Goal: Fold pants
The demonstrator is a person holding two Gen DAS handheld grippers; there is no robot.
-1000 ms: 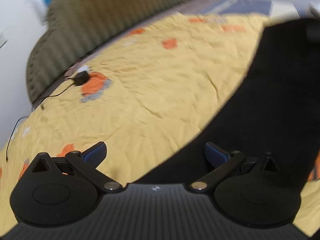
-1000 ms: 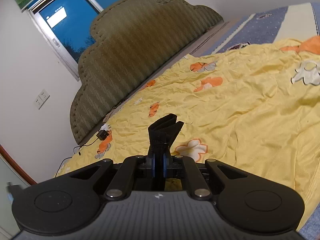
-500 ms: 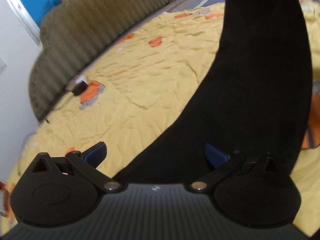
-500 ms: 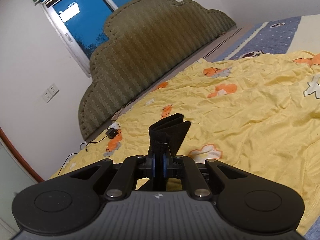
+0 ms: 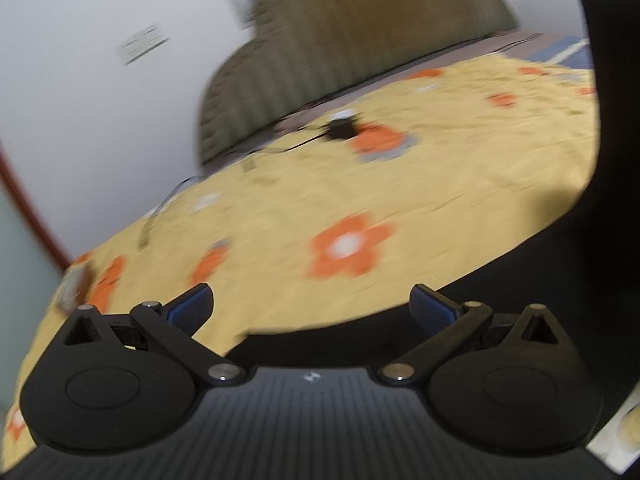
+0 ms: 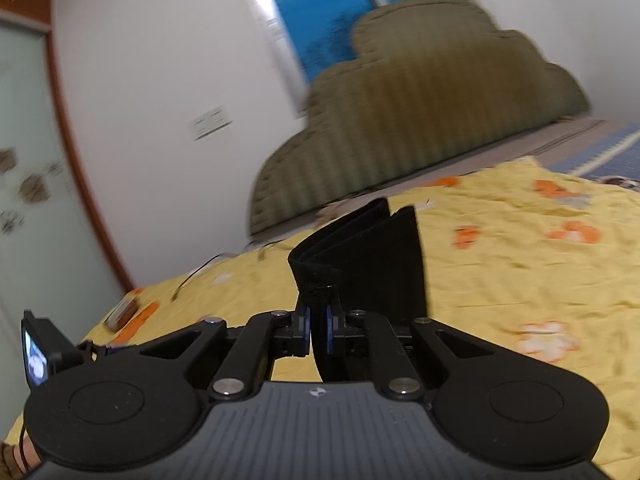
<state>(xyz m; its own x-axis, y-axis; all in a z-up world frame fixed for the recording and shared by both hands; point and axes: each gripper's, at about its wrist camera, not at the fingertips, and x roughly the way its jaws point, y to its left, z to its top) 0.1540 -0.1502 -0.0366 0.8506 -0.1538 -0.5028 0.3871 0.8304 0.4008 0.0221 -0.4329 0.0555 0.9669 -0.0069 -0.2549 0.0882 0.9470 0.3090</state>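
The black pants (image 5: 576, 264) hang down the right side of the left wrist view and spread low in front of my left gripper (image 5: 312, 304), which is open and empty, its blue pads wide apart above the yellow bedspread. In the right wrist view my right gripper (image 6: 318, 330) is shut on a bunched edge of the black pants (image 6: 368, 260), whose folded layers stand up above the pads. The left gripper also shows at the lower left of that view (image 6: 40, 348).
A yellow bedspread with orange flowers (image 5: 360, 200) covers the bed. A green padded headboard (image 6: 420, 120) stands at the back. A black charger with a cable (image 5: 340, 128) lies near the headboard. A white wall with a socket (image 6: 212, 122), a window and a door frame are on the left.
Both views have swung to the left towards the wall and door. The pants have moved from the middle of the left wrist view to its right edge. The right gripper keeps its hold.
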